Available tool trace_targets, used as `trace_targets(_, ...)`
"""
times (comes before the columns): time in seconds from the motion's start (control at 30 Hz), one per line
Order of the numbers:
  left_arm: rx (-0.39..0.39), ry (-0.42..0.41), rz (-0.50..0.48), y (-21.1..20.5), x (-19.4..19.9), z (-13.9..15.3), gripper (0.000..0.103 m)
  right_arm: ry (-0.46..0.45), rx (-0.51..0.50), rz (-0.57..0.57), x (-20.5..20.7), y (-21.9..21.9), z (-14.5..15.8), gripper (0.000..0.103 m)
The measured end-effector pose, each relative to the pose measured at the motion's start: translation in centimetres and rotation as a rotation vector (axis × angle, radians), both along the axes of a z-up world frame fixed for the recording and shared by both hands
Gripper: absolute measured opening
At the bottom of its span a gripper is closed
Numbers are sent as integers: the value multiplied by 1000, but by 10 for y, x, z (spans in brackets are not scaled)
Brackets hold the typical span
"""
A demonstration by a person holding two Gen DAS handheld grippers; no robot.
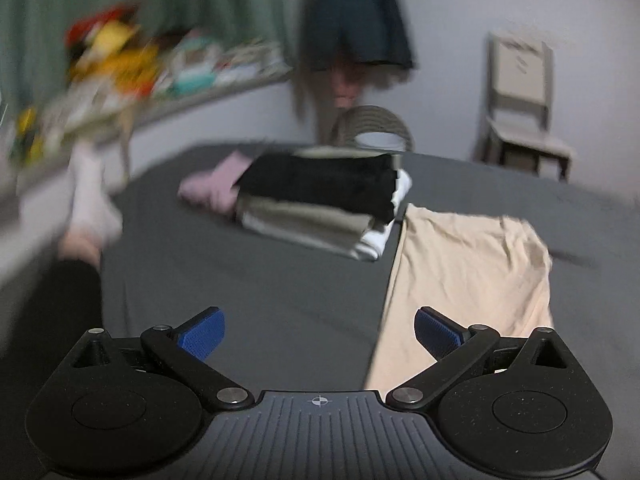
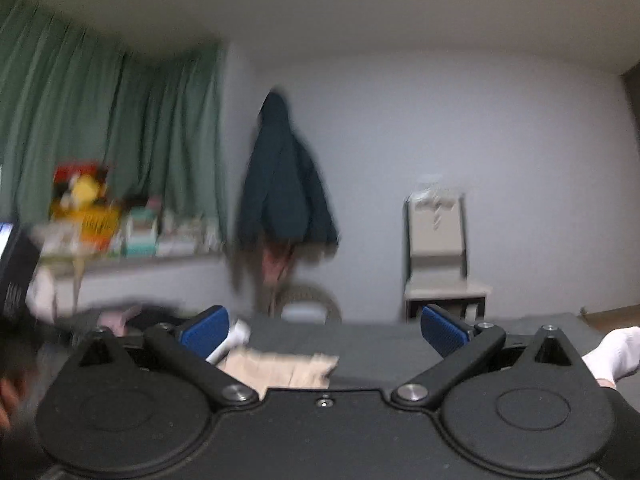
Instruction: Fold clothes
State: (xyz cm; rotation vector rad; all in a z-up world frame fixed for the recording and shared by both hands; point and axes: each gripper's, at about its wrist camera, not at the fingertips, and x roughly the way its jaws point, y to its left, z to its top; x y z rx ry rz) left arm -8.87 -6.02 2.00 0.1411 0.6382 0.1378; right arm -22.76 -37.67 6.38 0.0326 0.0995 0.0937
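Left gripper (image 1: 319, 334) is hovering over the grey bedsheet (image 1: 248, 280), jaws spread wide, gripping nothing. Its camera is showing the cream garment (image 1: 468, 276) lying flat beside a stack of folded clothes (image 1: 320, 200). Right gripper (image 2: 324, 332), jaws equally wide and empty, is facing level across the room: only the garment's edge (image 2: 280, 368), plus a chair (image 2: 438, 256) and hanging jacket (image 2: 284, 184).

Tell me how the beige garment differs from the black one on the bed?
The beige garment lies spread out flat on the grey bed, only partly folded; the black garment is folded compactly. The beige one lies alone on the sheet; the black one tops a stack of folded clothes. Both lie untouched: the left tongs are open and empty.
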Motion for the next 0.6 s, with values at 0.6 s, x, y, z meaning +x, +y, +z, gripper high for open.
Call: trace_targets(0.6,201,204,-779,-2,-12,-24,102,313,-1082,453,9,143,-93,71)
